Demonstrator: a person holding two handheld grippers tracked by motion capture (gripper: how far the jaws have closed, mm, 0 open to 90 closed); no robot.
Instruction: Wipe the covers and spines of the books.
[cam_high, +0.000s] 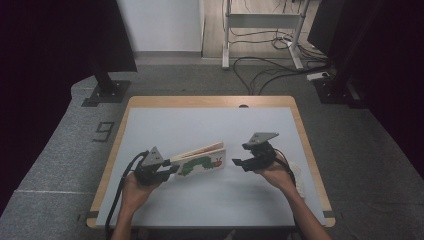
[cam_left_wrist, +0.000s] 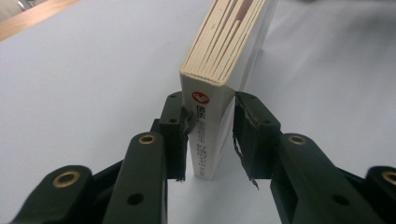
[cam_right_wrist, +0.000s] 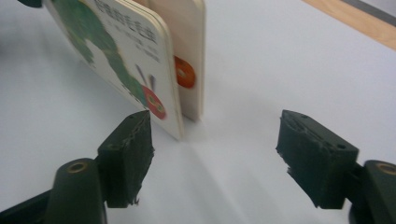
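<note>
Board book (cam_high: 201, 160) standing on its lower edge on my worktop (cam_high: 210, 125), a little left of centre, with the caterpillar cover facing me and the spine end at the left. Seen from the high view it leans slightly, and its thick pages fan apart a touch at the right, free end.

My left tool (cam_high: 172, 168) is clenched on the spine end of the book; in the left gripper view the spine stands upright between the two black jaws, the left one hard against the front cover and the torn pad of the right one at the back cover. So the holding half of the job looks done: the book is propped up and steadied.

My right tool (cam_high: 239, 162) is released and holds nothing. It sits just right of the book's free end, clear of it, and in the right gripper view its jaws stand wide apart with the cover corner (cam_right_wrist: 161, 109) and the page (cam_right_wrist: 191, 70) behind it just beyond the left jaw.

By my reading, what is left is the page work: the cover has only parted slightly from the next page, and no page is yet gripped or turned.
</note>
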